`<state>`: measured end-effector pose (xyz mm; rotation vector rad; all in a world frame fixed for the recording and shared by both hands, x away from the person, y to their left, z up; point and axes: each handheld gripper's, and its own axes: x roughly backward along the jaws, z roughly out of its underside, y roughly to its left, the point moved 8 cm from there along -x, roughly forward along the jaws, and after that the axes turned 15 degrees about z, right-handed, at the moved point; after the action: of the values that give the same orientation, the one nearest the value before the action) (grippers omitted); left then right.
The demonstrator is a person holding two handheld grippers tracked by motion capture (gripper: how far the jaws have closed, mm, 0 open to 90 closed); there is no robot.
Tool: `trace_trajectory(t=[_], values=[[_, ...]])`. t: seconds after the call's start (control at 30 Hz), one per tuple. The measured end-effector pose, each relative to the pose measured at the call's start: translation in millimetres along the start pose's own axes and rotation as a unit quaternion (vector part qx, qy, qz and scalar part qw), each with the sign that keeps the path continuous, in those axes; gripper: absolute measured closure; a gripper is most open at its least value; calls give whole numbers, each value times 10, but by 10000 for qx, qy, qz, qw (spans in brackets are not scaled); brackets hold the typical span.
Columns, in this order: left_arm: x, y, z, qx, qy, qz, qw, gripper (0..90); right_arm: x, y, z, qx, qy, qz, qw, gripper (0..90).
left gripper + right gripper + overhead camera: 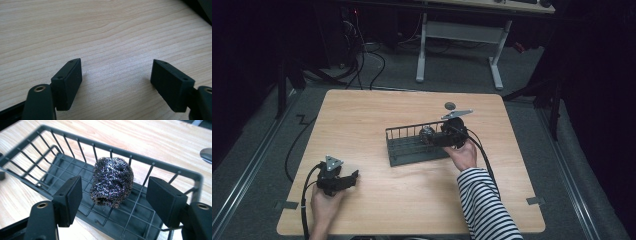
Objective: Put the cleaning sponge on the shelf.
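I see both grippers gaping on the light wood table (377,110): left gripper (116,83) empty, right gripper (113,201) straddling, not gripping, the steel-wool scourer (112,184) in the dark wire rack (140,161) (dim room, cables beyond).

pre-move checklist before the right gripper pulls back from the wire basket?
1. Steel wool scrubber inside the wire basket: ok.
2. Right gripper pads clear of the scrubber: ok, a gap shows on both sides.
3. Scrubber settled on the basket floor: cannot tell; it may lean on the wires.
4. Basket flat on the table: ok.
5. Left gripper open, nothing between its jaws: ok.
6. Small grey disc beyond the basket, off the retreat path: ok.
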<state>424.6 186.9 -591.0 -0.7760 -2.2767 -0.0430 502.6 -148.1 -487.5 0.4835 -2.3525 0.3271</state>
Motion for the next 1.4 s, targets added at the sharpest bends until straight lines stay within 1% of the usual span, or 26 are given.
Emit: trace_trajectory(t=[0.03,0.07,0.1,0.3,0.33,0.4,0.43,0.5,0.63,0.8,0.87,0.9,0.93,0.97,1.0,1.03,1.1,1.13,1.17,1.27,1.33,1.37,1.4], values=[[0,0,0,0,0,0,10000,255,0,0,0,0,0,0,10000,295],[0,0,0,0,-1,0,10000,255,54,-9,-11,-32,-88,0,10000,299],[0,0,0,0,-1,0,10000,256,54,-9,-11,-32,-88,0,10000,299],[0,0,0,-1,3,4,10000,255,178,-84,-5,-109,-258,39,9996,316],[0,-1,0,-1,4,4,10000,255,219,-110,17,-197,-287,44,9994,322],[0,-1,0,-1,5,2,10000,255,244,-142,45,-234,-308,39,9992,323],[0,-1,0,-1,5,2,10000,255,258,-156,66,-258,-260,30,9993,323],[-1,-1,-1,-2,4,2,10000,255,272,-171,78,-272,-251,35,9993,323],[-1,-1,-1,-3,5,1,10000,255,402,-224,99,-282,-366,88,9989,343],[-1,-1,-1,-2,4,3,10000,255,508,-298,210,-339,-381,151,9986,346],[-1,-1,-1,-1,4,2,10000,255,563,-336,230,-379,-443,169,9982,346],[-1,-1,-1,-1,4,2,10000,255,563,-336,230,-379,-443,169,9982,346],[-1,-1,-1,-2,3,3,10000,255,623,-364,236,-398,-501,213,9977,350],[-1,-1,-1,-2,3,3,10000,255,623,-364,236,-398,-501,213,9977,350],[-1,-1,-1,-2,5,3,10000,255,674,-389,254,-474,-584,194,9970,353],[-1,-1,-1,-2,5,3,10000,255,686,-402,277,-501,-579,207,9969,354],[-1,-1,-1,-3,5,2,10000,255,692,-417,304,-501,-574,215,9969,354],[-1,-1,-1,-4,5,2,10000,255,706,-449,360,-523,-535,248,9969,353],[-1,-1,-1,-4,5,2,10000,255,706,-449,360,-523,-535,248,9969,353],[-1,-1,-1,-3,7,0,10000,255,785,-482,389,-546,-607,286,9963,354],[-1,-1,-1,-2,4,2,10000,255,807,-488,392,-540,-648,283,9960,354],[-2,-1,-2,-1,3,2,10000,255,850,-498,408,-544,-664,317,9958,354],[-1,-1,-1,-2,4,3,10000,255,872,-504,419,-499,-682,399,9956,356]])
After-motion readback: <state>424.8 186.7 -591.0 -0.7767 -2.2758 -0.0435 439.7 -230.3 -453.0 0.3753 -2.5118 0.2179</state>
